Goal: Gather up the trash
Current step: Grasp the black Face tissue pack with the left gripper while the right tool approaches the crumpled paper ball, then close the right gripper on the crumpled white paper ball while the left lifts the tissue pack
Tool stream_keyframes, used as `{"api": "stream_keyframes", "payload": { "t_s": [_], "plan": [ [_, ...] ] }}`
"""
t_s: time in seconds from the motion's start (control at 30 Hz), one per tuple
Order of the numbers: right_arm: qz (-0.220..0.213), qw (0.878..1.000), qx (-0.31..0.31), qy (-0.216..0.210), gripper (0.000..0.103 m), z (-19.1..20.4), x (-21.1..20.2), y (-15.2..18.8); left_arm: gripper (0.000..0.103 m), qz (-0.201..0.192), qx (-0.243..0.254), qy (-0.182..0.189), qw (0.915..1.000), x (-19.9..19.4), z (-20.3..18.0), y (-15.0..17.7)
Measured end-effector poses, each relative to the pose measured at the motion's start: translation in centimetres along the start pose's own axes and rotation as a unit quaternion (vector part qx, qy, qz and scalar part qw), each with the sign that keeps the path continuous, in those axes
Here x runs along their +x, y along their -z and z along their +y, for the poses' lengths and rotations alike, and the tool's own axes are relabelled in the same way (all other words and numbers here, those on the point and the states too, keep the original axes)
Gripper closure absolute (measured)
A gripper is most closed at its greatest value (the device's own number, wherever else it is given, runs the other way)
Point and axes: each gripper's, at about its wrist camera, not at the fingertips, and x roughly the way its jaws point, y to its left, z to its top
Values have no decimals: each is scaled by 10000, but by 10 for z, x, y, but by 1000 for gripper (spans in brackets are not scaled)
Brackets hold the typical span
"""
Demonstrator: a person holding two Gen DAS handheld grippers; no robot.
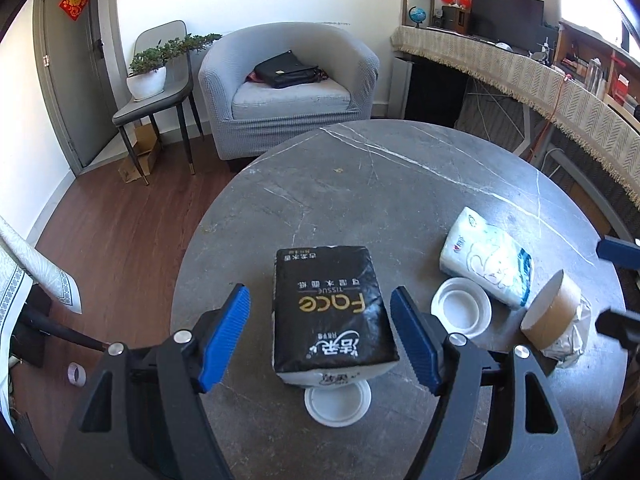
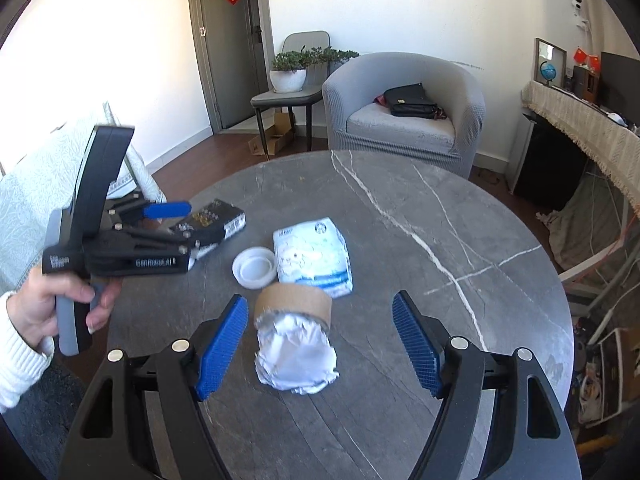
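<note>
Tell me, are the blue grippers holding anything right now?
No. The left gripper is open around the black tissue pack without touching it. The right gripper is open around the brown paper cup, not gripping it.

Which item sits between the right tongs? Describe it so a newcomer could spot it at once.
On the round grey marble table, look at the near edge, between the open right tongs. There lies a brown paper cup on its side, stuffed with crumpled white paper. Its neighbours are a white lid and a white-blue tissue pack.
</note>
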Motion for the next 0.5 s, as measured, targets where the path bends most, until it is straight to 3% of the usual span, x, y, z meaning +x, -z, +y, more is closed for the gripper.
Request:
{"api": "stream_keyframes", "payload": {
  "t_s": [0.17,0.33,0.5],
  "plan": [
    [143,9998,-68,-70,27,3,4,12,33,90,-30,50,9999,9,-1,-1],
    [295,9994,-162,-57,27,6,11,19,48,113,1,20,9999,15,-2,-1],
    [376,9991,-177,-106,32,9,15,21,50,25,-105,73,9999,12,0,-3]
  ]
}}
